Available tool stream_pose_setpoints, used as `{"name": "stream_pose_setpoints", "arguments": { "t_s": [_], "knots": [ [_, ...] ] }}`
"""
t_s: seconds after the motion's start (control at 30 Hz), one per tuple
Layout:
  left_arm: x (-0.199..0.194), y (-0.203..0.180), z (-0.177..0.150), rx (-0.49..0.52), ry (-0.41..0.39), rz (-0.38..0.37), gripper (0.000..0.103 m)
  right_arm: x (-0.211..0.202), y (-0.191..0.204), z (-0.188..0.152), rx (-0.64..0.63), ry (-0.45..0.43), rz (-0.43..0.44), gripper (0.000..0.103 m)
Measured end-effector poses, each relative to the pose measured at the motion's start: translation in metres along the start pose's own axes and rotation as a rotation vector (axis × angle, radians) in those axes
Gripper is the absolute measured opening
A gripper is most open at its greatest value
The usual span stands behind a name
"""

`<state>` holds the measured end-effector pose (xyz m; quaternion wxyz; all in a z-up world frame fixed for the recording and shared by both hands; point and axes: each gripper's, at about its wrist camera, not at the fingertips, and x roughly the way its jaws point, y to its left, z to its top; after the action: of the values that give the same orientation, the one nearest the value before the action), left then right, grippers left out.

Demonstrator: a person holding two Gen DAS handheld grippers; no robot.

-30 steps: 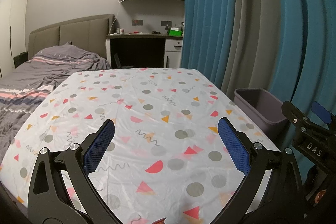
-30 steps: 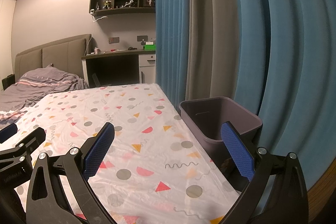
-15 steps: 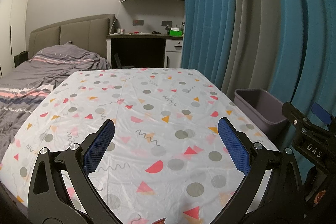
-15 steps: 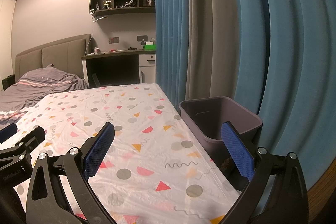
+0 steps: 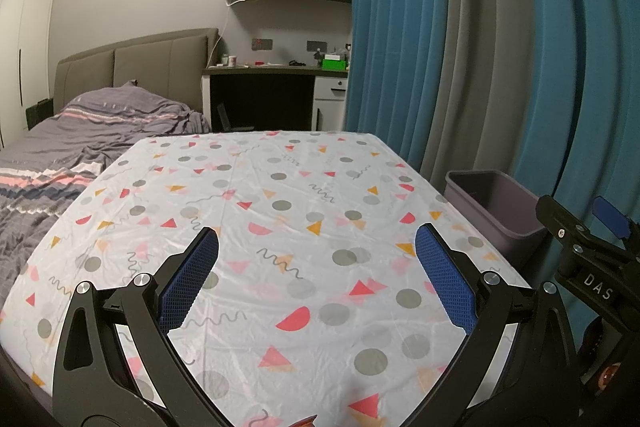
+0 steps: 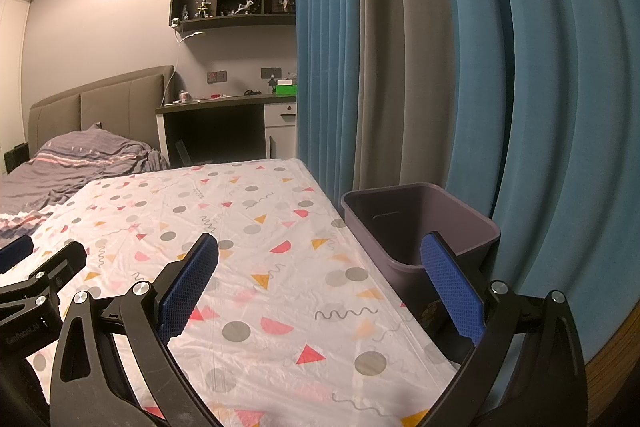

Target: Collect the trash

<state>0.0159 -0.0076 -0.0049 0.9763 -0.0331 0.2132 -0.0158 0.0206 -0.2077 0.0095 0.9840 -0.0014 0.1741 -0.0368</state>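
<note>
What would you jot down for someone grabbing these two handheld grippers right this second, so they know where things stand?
Left gripper: open, empty, over the patterned white tablecloth.
Right gripper: open, empty, over the table's right edge, its right finger in front of the bin.
Grey-purple plastic rectangular bin: sits off the table's right side, against the blue and grey curtains. The part of its inside that shows is bare; the bottom is hidden.
Trash: none visible on the cloth in either view.
Done: cannot tell; nothing is held.
Left: look for trash outside these views and drop any into the bin.
</note>
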Motion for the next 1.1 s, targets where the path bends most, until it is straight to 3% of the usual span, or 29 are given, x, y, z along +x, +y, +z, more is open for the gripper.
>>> {"name": "stream_pose_setpoints", "arguments": {
  "t_s": [0.23,0.37,0.47,1.1],
  "knots": [
    [-0.003,-0.0034,0.0044,0.012,-0.014,0.001,0.097,0.0002,-0.0012,-0.0003,0.0,0.001,-0.001,0.097],
    [-0.0021,-0.0053,0.0051,0.031,-0.013,-0.008,0.085,0.0,-0.0007,-0.0003,-0.001,0.001,-0.001,0.097],
    [-0.0027,-0.0048,0.0055,0.028,-0.014,-0.019,0.082,-0.0004,0.0001,-0.0009,-0.001,0.001,0.0,0.097],
    [-0.0023,0.0045,0.0061,0.009,-0.02,0.005,0.084,-0.0024,0.0071,-0.0036,0.0,0.003,0.005,0.097]
  ]
}}
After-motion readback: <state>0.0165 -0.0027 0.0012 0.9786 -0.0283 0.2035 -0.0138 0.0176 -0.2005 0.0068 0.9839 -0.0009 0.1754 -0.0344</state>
